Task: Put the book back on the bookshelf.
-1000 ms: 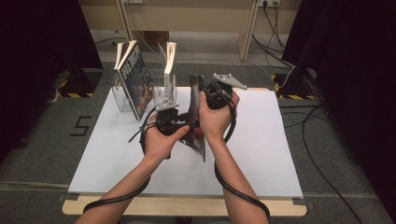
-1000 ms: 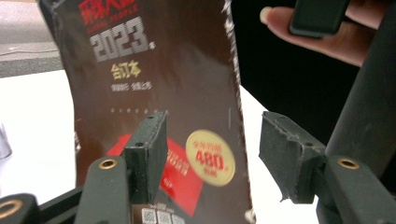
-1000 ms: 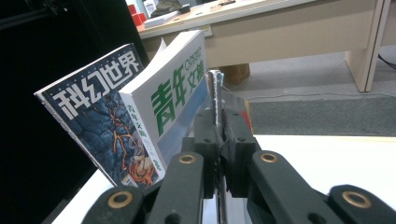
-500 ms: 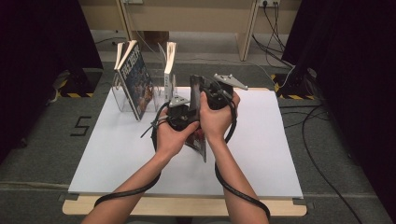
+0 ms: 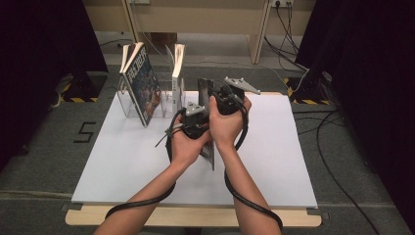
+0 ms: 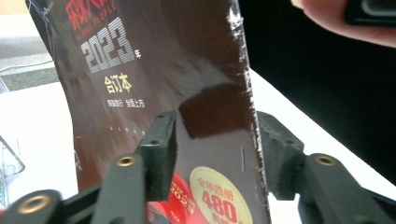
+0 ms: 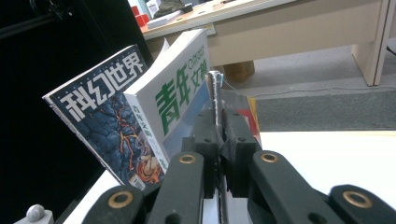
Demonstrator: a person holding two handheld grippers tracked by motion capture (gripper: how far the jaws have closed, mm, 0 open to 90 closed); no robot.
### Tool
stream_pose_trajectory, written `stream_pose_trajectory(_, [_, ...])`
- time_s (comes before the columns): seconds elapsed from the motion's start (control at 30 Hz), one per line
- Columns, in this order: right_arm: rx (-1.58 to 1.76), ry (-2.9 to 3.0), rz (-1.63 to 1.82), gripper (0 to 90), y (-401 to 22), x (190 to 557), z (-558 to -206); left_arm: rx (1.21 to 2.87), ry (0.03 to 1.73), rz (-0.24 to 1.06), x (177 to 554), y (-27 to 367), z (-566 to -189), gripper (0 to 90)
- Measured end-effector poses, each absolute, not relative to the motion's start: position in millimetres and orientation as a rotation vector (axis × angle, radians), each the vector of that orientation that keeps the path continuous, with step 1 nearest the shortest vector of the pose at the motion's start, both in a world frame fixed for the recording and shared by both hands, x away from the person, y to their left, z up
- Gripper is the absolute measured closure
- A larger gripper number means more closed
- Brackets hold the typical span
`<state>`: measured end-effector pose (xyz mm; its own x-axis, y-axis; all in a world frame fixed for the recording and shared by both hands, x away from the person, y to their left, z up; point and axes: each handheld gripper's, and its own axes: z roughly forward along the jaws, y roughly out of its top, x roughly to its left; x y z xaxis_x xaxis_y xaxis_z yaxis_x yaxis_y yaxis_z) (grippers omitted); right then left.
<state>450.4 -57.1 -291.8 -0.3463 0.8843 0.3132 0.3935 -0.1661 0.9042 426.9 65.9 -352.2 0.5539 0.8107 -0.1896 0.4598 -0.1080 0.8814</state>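
A dark brown magazine [image 5: 209, 152] stands upright at the middle of the white table [image 5: 293, 161], its cover printed "2023" [image 6: 205, 93]. My right gripper [image 5: 222, 95] is shut on its top part, and the thin edge [image 7: 215, 93] sits pinched between the pads [image 7: 219, 135]. My left gripper [image 5: 195, 122] is close beside it on the left. Its jaws [image 6: 217, 154] have just been closing and straddle the magazine's lower edge. A wide gap still shows between the pads, and the cover bows slightly.
A clear rack [image 5: 129, 105] at the back left of the table holds a blue-covered magazine [image 5: 142, 90] [image 7: 102, 126] and a white one with green lettering [image 5: 178, 63] [image 7: 177, 98], both leaning. Cables trail from both grippers toward the front edge.
My left hand has moved right, up against my right hand, bringing its jaws around the dark magazine. The right hand and the magazine have stayed put.
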Motion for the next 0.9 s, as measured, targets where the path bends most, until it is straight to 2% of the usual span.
stream_pose_trajectory(0.23, [1.458, 1.686, 1.533, 85.6, -54.1, 450.5, -292.9, 1.766, 1.075, 0.451, 422.4, 68.2, -350.9, 64.2])
stream_pose_trajectory(0.5, [1.429, 1.728, 1.516, 83.2, -48.3, 451.3, -295.3, 1.786, 1.115, 0.484, 417.1, 76.2, -352.0, 79.0])
stream_pose_trajectory(0.63, [1.396, 1.762, 1.516, 76.3, -45.8, 451.7, -294.0, 1.771, 1.112, 0.489, 416.3, 88.8, -353.2, 86.1])
stream_pose_trajectory(0.8, [1.328, 1.799, 1.580, 65.5, -49.9, 448.4, -288.3, 1.758, 1.079, 0.428, 417.2, 105.1, -355.7, 86.6])
stream_pose_trajectory(0.9, [1.295, 1.788, 1.613, 63.1, -58.8, 441.2, -284.7, 1.749, 1.056, 0.408, 416.3, 112.2, -357.9, 86.7])
